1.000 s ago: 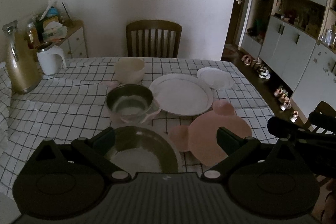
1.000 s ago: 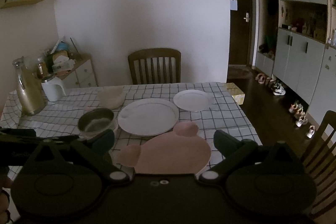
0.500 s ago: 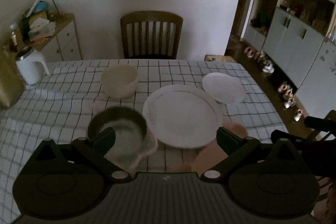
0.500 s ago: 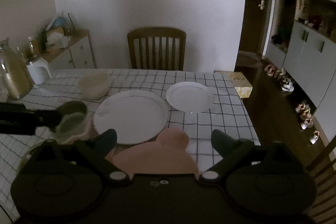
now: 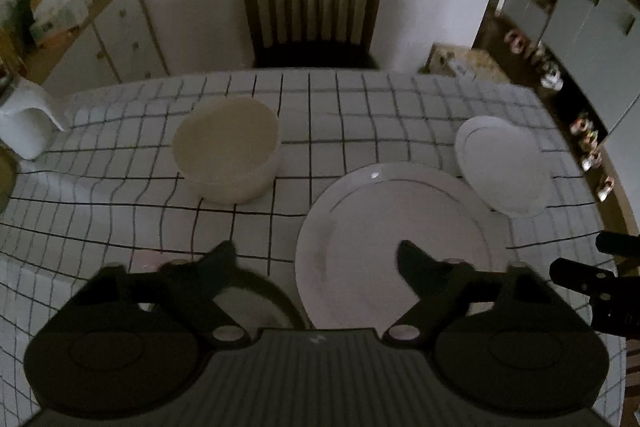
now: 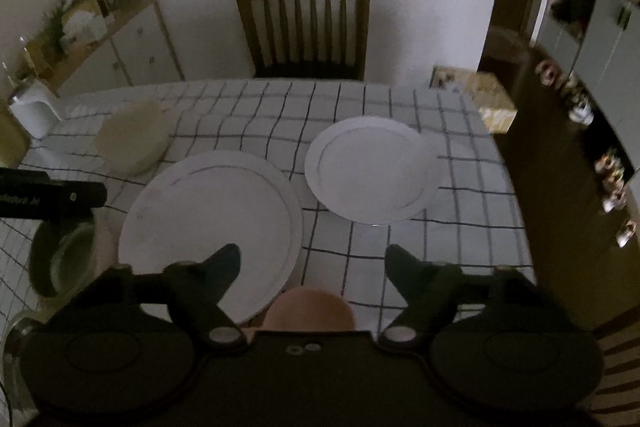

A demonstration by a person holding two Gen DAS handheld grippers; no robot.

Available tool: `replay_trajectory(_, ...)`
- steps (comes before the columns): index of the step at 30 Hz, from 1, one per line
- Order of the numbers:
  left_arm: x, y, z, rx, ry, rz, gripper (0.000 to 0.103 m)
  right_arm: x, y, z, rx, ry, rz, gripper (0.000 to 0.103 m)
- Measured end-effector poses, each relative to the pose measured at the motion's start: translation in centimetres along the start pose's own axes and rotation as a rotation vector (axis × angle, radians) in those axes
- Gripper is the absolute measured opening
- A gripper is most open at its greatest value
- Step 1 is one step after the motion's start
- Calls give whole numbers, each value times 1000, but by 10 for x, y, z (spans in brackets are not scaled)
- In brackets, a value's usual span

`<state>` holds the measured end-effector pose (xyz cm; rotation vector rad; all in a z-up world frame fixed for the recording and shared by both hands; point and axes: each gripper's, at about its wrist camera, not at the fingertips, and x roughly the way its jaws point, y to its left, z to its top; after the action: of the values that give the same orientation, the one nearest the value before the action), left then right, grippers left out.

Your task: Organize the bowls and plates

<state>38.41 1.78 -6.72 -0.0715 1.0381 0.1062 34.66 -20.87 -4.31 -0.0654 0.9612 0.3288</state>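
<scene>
Checked cloth (image 5: 344, 131) covers the table, and a wooden chair (image 5: 314, 7) stands at its far side against a white wall.

Nothing is stacked yet, as far as I can judge: every dish lies alone, so all the sorting is left. Both grippers hover above the cloth with nothing between their jaws, and both are closing.

The left gripper (image 5: 316, 255) has the big plate (image 5: 384, 227) under its right finger and ahead. The cream bowl (image 5: 226, 149) is ahead to its left, well apart. The small plate (image 5: 500, 167) lies ahead to its right, near the big plate's rim. A steel bowl (image 5: 260, 291) is just below its left finger, mostly hidden by the gripper body.

The right gripper (image 6: 312, 259) has the big plate under its left finger and the small plate ahead, slightly right. A pink plate (image 6: 310, 311) shows only one round part just below it.

A white jug (image 5: 24, 131) stands far to the left. The grippers are close together over the big plate, so they may get in each other's way.
</scene>
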Motion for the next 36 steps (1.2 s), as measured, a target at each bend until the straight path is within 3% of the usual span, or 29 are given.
replay_trajectory(1,7,0,3,3,16,2,73,8,-2,3,9,22,6,73)
replay_trajectory(5,34,-1,10,4,79,37,66,39,-9,13,50,104,25,63)
replay_trajectory(11,63,5,21,-22,148,10,50,71,-17,17,100,194,64,51)
replay_trajectory(13,71,6,25,-19,160,13,40,78,-20,18,121,212,73,46)
replay_trajectory(25,99,13,23,-57,233,-24,30,104,-19,14,165,284,131,23)
replay_trajectory(36,106,21,21,-49,257,-64,22,111,-15,12,163,296,159,15)
